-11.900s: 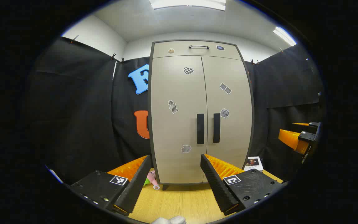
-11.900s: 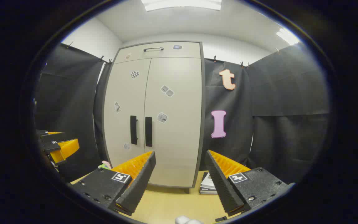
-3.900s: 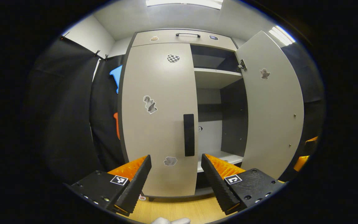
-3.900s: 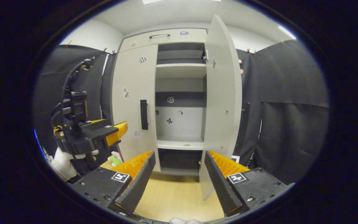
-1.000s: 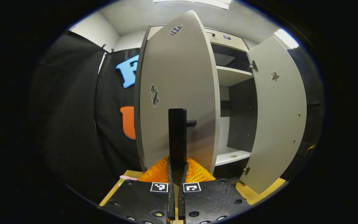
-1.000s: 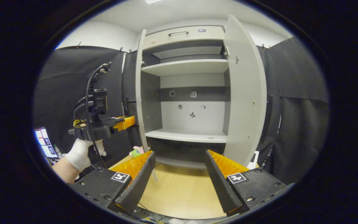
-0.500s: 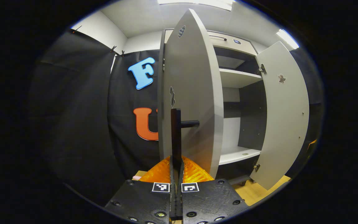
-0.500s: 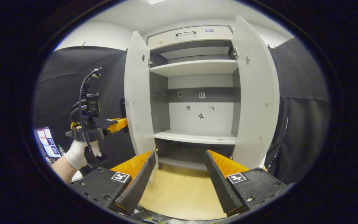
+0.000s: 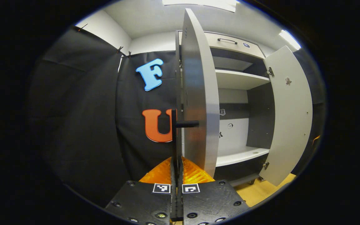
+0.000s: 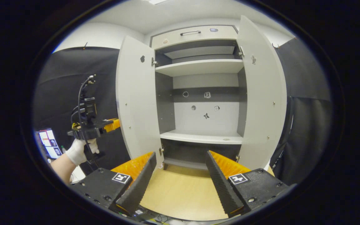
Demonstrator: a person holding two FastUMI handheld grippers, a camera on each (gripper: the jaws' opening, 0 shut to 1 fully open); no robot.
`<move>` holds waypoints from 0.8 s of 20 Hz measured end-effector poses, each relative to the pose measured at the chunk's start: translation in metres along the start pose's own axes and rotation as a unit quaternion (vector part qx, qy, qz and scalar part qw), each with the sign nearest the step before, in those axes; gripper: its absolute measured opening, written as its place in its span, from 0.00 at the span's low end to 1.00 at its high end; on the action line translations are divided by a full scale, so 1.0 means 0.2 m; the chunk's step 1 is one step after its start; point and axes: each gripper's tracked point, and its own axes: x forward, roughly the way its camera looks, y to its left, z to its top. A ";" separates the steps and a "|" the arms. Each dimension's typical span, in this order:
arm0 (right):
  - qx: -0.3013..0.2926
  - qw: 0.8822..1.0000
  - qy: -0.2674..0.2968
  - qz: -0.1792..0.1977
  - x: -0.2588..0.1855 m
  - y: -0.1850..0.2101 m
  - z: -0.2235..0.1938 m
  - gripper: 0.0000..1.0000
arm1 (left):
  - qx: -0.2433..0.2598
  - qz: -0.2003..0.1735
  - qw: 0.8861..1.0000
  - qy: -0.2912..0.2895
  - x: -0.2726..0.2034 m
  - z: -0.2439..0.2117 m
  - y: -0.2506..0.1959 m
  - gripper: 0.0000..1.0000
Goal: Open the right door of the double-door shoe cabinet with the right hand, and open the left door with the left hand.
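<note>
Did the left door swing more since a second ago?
Yes. The left door has swung further outward, away from the shelf, with the left gripper shut on its handle.

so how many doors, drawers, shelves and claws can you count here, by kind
cabinet doors: 2, left door and right door, both swung open
top drawer: 1, shut
pale shelves inside: 2, upper shelf and lower shelf
claws: 2, left claw clamped on the left door handle, right claw open and holding nothing
total: 7
</note>
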 end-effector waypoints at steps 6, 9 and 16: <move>0.005 1.000 0.007 -0.004 0.02 -0.02 -0.03 0.99 | -0.006 -0.020 1.000 0.002 0.01 0.00 0.02 0.00; 0.009 1.000 0.005 -0.007 0.02 -0.03 -0.02 0.99 | -0.007 -0.020 1.000 0.001 0.02 0.00 0.02 0.00; 0.013 1.000 0.012 -0.004 0.03 -0.04 -0.05 0.99 | -0.003 -0.003 1.000 0.010 -0.01 0.00 0.07 0.12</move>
